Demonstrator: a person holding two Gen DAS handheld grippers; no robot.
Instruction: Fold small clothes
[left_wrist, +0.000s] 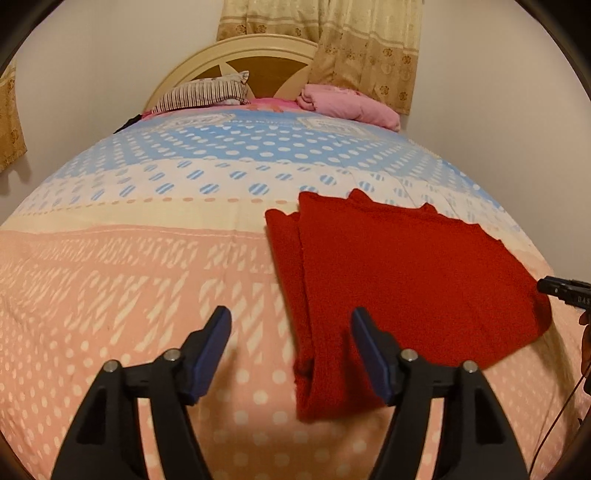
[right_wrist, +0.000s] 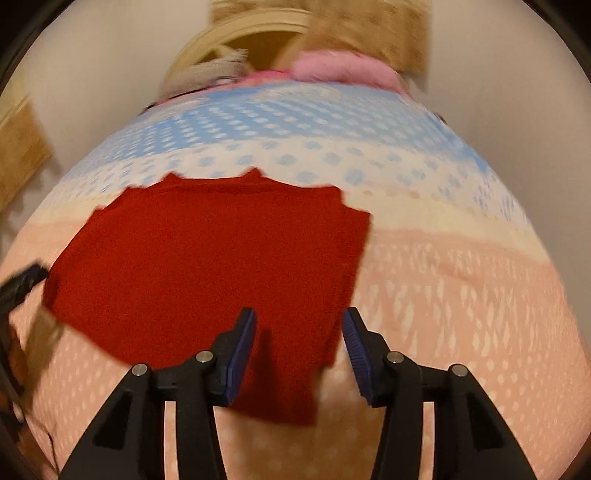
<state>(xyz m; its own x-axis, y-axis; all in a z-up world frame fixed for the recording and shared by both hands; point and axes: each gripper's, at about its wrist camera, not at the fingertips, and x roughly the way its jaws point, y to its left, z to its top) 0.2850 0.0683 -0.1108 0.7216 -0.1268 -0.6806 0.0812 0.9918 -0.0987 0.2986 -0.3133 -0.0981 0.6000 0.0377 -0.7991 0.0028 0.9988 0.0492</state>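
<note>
Two grippers over bed, both pointed down at quilt. Left gripper (left_wrist: 290, 325): jaws spread wide, nothing pinched; near left corner of red garment (left_wrist: 388, 280) lies between and below the blue pads (left_wrist: 210, 354), not touching them. Right gripper (right_wrist: 299, 325): jaws spread, narrower than left, empty; garment's near right corner (right_wrist: 288, 387) under the gap, pads clear of cloth. Right view motion-blurred. Red garment folded, flat on pink band of quilt (left_wrist: 110, 295), far edge reaching onto cream and blue-dotted band; left side shows stacked layers with a narrow strip running toward near edge. Right gripper's tip visible at garment's right edge in left view (left_wrist: 561, 290), with part of a hand (left_wrist: 585, 343) and a thin cable (left_wrist: 554, 424) beside it. Wide bare quilt left of garment and right of it; nothing on cloth. Farther: blue polka-dot band, then striped pillow (left_wrist: 203, 92) and pink bundled blanket (left_wrist: 347, 103) against curved headboard (left_wrist: 236, 48). Beyond: patterned curtain (left_wrist: 369, 51), plain walls either side.
</note>
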